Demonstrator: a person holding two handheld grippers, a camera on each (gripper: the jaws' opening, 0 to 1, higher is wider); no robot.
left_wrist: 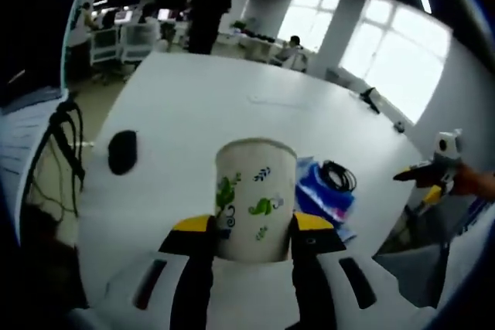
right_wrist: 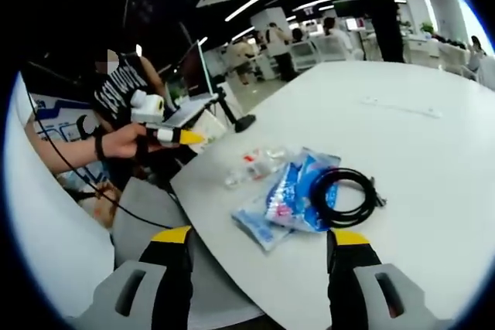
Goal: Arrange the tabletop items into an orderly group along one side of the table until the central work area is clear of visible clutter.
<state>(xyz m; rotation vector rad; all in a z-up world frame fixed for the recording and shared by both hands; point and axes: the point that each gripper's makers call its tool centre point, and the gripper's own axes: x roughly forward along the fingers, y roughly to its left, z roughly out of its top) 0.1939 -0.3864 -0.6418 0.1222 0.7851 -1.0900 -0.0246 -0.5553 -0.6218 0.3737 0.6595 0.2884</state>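
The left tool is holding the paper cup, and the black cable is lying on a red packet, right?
Not quite: the packet is blue, not red, as the right gripper view shows. The left tool does hold the paper cup, and the black cable lies on that packet.

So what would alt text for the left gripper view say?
A paper cup with leaf prints sits clamped between the left gripper jaws over a white table. A black mouse lies left; a blue packet and coiled black cable lie right.
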